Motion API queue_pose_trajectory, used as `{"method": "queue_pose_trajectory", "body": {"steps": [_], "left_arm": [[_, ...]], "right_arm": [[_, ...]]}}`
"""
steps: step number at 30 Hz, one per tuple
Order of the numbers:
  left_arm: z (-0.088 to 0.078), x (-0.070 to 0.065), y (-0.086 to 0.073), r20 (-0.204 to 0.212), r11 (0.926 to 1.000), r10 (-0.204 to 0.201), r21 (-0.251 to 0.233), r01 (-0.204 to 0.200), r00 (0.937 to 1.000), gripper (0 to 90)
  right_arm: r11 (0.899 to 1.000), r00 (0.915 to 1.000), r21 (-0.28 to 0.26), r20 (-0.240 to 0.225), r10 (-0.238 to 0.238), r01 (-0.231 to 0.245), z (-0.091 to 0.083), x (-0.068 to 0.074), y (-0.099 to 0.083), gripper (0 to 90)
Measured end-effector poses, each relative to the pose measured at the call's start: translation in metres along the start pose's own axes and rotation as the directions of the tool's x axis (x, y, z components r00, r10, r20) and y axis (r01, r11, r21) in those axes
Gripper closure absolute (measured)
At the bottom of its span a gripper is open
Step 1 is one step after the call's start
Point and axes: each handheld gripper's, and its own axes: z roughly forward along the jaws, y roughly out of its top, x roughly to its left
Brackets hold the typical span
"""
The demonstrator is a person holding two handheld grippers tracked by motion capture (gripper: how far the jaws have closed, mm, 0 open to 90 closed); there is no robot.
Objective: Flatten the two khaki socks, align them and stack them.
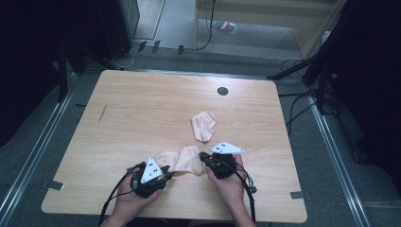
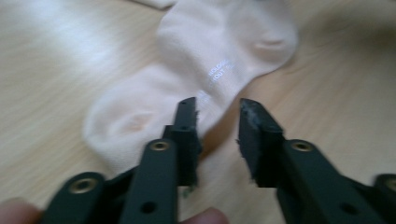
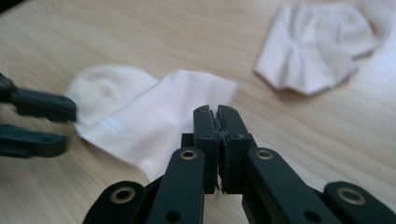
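A pale sock (image 1: 182,160) was laid flat on the wooden tabletop (image 1: 142,113) near the person's edge, between the two hand-held tools, while a second sock (image 1: 204,125) was left apart, farther up the tabletop. The left gripper (image 2: 217,112) was held at the sock's left end with its jaws parted; in the left gripper view the near edge of the fabric was seen just beyond and partly behind the left jaw, with bare wood in the gap and nothing pinched. The right gripper (image 3: 215,114) was held at the sock's opposite end with its jaws pressed together; whether a fold of cloth was caught between them could not be told, since the fabric edge was hidden behind the jaws in the right gripper view. The step in hand was judged to be the taking up of this sock by both ends, probably so that it could be straightened or matched with the other one. For a good grip on the left, the open jaws would best be slid low along the wood until one passed under the hem, and closed only once both layers were well inside. A shallow bite at the very edge could be expected to slip, and a pull from the right before that would drag the sock away.
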Motion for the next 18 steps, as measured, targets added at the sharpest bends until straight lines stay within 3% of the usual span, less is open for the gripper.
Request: {"method": "queue_pose_trajectory", "body": {"steps": [2,5,6,8,10,12,14,17,18], "left_arm": [[-0.005,0.008,0.001,0.062,0.9980,-0.045,-0.042,0.048,0.9971,54.2],[-0.014,0.024,0.001,0.102,0.9895,-0.095,-0.099,0.105,0.9903,46.0],[-0.017,0.030,0.000,0.094,0.9854,-0.118,-0.113,0.128,0.9886,45.1],[-0.019,0.044,-0.002,0.040,0.9752,-0.178,-0.127,0.182,0.9832,44.8],[-0.019,0.057,-0.005,-0.004,0.9586,-0.249,-0.144,0.246,0.9686,46.1],[-0.017,0.065,-0.006,-0.040,0.9472,-0.297,-0.139,0.289,0.9540,47.5],[-0.013,0.067,-0.007,-0.051,0.9402,-0.326,-0.121,0.318,0.9440,48.9],[-0.006,0.068,-0.008,-0.090,0.9410,-0.336,-0.074,0.330,0.9375,52.5],[-0.005,0.067,-0.008,-0.096,0.9392,-0.342,-0.067,0.337,0.9348,53.8]], "right_arm": [[0.999,1.0000,0.033,0.003,-0.002,0.002,0.001,-0.007,-0.003,86.0],[1.000,0.9967,0.009,0.079,0.018,-0.018,-0.003,-0.015,-0.004,74.2],[0.999,0.9945,-0.005,0.095,0.043,-0.043,-0.006,-0.017,-0.004,72.1],[0.996,0.9918,-0.030,0.095,0.085,-0.083,-0.011,-0.021,-0.004,68.3],[0.996,0.9913,-0.035,0.096,0.089,-0.086,-0.013,-0.020,-0.006,66.1],[0.996,0.9913,-0.015,0.097,0.088,-0.087,-0.011,-0.017,-0.008,61.6],[0.996,0.9888,0.008,0.120,0.088,-0.090,-0.007,-0.014,-0.012,58.3],[0.994,0.9779,0.036,0.184,0.099,-0.107,0.001,-0.013,-0.019,52.5],[0.993,0.9783,0.036,0.181,0.100,-0.108,0.002,-0.013,-0.020,52.4]]}}
